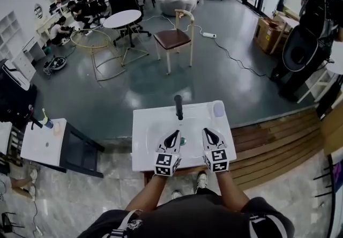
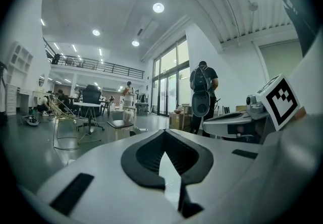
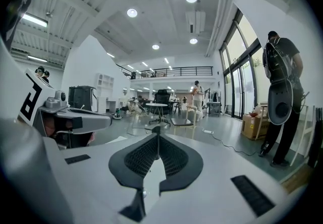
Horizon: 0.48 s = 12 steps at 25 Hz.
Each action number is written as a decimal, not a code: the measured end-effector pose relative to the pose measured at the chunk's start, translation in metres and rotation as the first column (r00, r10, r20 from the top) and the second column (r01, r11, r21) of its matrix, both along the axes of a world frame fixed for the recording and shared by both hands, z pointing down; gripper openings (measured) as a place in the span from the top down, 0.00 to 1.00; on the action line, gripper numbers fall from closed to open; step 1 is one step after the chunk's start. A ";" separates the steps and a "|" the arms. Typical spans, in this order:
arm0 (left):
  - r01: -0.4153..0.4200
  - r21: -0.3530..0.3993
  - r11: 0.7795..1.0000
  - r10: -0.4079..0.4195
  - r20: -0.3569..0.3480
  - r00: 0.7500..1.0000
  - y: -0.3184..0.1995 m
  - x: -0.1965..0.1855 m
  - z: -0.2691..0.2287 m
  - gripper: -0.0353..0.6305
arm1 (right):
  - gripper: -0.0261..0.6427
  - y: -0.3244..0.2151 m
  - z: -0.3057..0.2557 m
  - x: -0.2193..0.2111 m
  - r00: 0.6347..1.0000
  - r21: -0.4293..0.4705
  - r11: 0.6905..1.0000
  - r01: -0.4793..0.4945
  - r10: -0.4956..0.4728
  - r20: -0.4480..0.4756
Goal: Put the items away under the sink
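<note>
Shut tight and empty, both pairs of jaws hold nothing: in each gripper view the dark pads meet, with only the room beyond them. At far left in the head view a small white stand (image 1: 37, 148) carries a bottle (image 1: 47, 121), well apart from us. Next comes our left gripper (image 1: 172, 135), over the basin of the white sink (image 1: 144, 151) and just left of the drain (image 1: 183, 140). The black faucet (image 1: 178, 107) stands behind and between our two hands. Our right gripper (image 1: 209, 134) hovers just right of the drain. Beyond it, at the back right corner of the sink's worktop, sits a pale rounded item (image 1: 218, 108), the only loose thing we see there. We take it for one of the things to stow, though we cannot tell what it is. The space under the sink is hidden in every view.

We judge the task barely begun, with a first pick in hand. To do it well we should spread the right jaws before reaching, come at the pale item from the side away from the faucet, close on its middle, and lift clear of the rim before stooping.

No brand or wording is legible. The only print is the black-and-white square markers on our gripper cubes.
</note>
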<state>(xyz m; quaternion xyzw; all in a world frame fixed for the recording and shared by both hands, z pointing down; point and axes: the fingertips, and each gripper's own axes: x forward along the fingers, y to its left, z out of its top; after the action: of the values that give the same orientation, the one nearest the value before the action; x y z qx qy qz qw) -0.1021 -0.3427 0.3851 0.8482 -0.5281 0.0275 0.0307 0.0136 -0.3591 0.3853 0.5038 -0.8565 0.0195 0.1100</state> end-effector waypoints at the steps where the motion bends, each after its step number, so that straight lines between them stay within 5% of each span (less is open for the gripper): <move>1: 0.002 -0.002 1.000 -0.002 0.001 1.000 -0.006 0.002 0.001 0.94 | 0.92 -0.007 0.001 0.002 1.000 -0.003 1.000 0.001 -0.001 -0.002; 12: 0.067 0.005 0.998 -0.067 -0.002 0.998 -0.099 0.020 -0.012 0.94 | 0.92 -0.087 0.017 0.024 0.999 -0.052 0.998 0.032 -0.032 0.004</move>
<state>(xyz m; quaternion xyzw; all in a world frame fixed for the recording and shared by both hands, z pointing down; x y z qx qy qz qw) -0.0822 -0.4415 0.3730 0.8302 -0.5561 0.0242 0.0300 0.0373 -0.4464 0.4019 0.4869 -0.8639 0.0409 0.1223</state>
